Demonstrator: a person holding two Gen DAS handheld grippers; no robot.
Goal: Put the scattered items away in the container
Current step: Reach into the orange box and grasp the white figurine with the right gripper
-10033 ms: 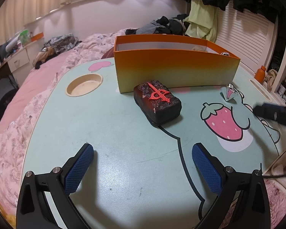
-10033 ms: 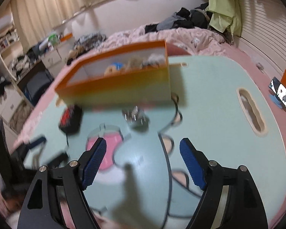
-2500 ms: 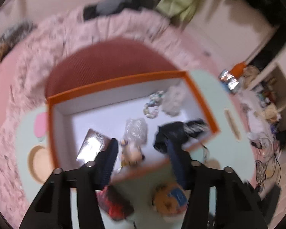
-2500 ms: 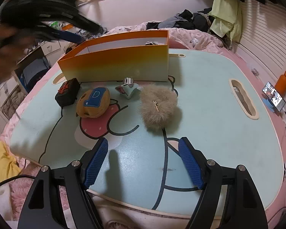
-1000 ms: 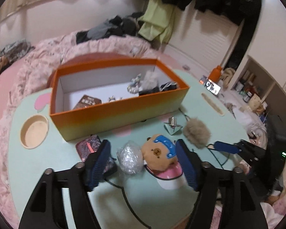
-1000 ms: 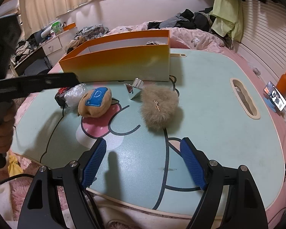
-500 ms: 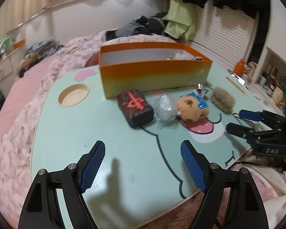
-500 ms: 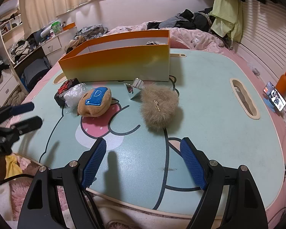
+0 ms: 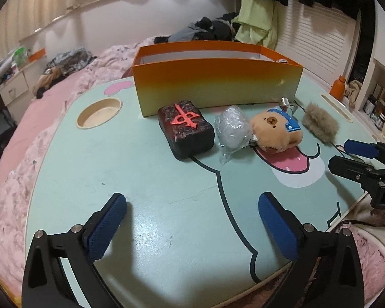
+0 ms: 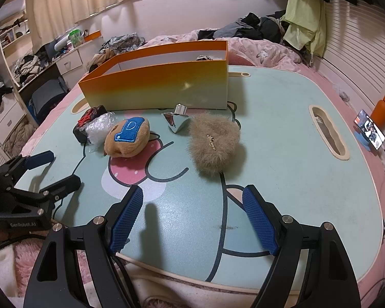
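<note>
Mint-green cartoon tabletop (image 9: 146,179) lying bare between the left gripper (image 9: 192,220) jaws, just widening fully and holding nothing, while the bubble-wrapped bundle (image 9: 232,128) is sitting mid-frame outside the orange box (image 9: 218,87), awaiting repacking.

Both grippers: black angular frames w/ silver screws, blue textured pads (image 10: 127,217); white "GenRobot.AI" print on left gripper (image 10: 55,165).

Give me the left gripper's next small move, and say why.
Probably ease the left gripper forward and down toward the dark block with the red symbol. Its jaws have just been opening, stand wide and hold nothing, and that block lies nearest ahead of it on the table, outside the orange box. The right gripper waits open near the furry pouch.
</note>
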